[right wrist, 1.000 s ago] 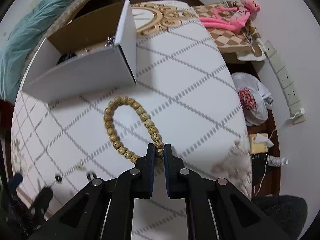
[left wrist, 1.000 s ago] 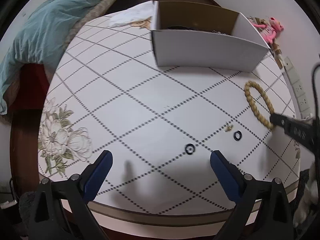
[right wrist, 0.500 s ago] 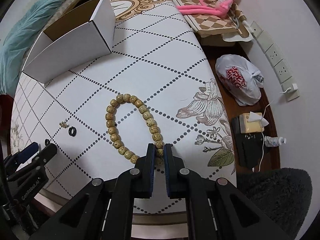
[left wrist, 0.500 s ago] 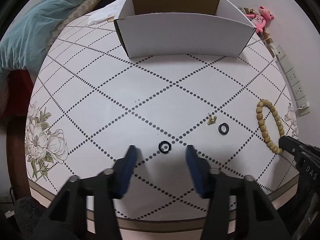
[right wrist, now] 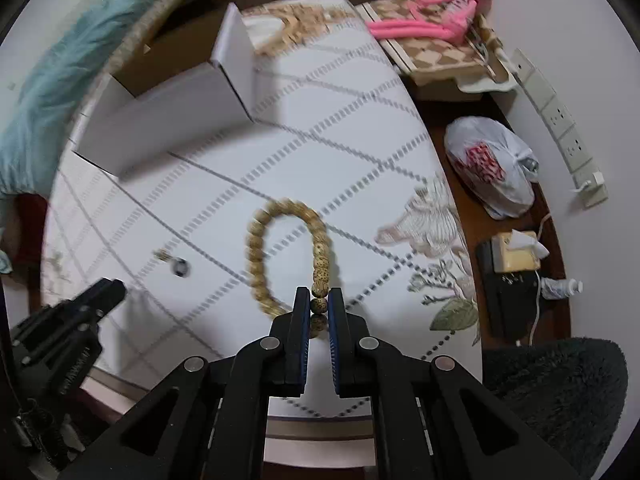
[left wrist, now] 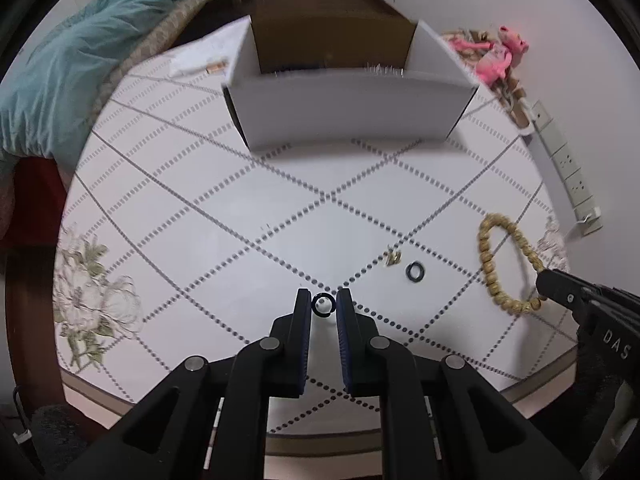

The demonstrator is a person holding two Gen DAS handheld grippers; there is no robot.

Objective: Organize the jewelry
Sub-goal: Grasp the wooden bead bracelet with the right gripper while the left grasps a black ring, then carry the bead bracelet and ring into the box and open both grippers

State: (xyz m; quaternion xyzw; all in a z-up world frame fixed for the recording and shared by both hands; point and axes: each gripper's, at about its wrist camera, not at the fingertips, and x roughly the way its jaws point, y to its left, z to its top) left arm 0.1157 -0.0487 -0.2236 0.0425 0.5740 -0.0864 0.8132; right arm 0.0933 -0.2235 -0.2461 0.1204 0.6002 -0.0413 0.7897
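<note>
Between the left tongs [left wrist: 324,305] sits a black ring [left wrist: 322,304]; right tongs [right wrist: 319,306] pinch the bead bracelet [right wrist: 288,256].

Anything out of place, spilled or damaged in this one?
Nothing stands out. The left gripper is closed around a black ring, the right gripper pinches the bead bracelet, and a second ring and small gold piece lie on the table.
</note>
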